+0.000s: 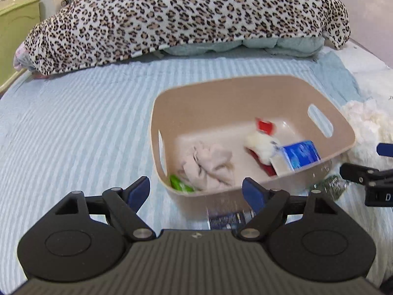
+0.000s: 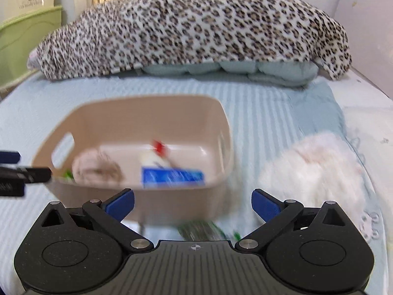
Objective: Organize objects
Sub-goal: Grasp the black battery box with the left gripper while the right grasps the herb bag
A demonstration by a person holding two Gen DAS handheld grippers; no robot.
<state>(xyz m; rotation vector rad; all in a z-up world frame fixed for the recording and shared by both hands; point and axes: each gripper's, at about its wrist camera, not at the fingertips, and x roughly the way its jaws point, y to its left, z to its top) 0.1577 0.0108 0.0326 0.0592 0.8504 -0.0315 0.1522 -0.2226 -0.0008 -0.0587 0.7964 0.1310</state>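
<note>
Both claws, left gripper point(image 1: 196, 191) and right gripper point(image 2: 192, 202), hang released and empty before a beige basket point(image 1: 221, 91) holding a blue box point(image 1: 301, 153) on the striped bed point(image 1: 73, 132).

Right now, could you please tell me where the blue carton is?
The blue carton lies inside the beige basket, against its near right wall in the left wrist view, beside the red-and-white plush toy.

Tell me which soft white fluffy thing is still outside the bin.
The large fluffy white bundle on the bed right of the bin; the smaller red-and-white plush lies inside.
</note>
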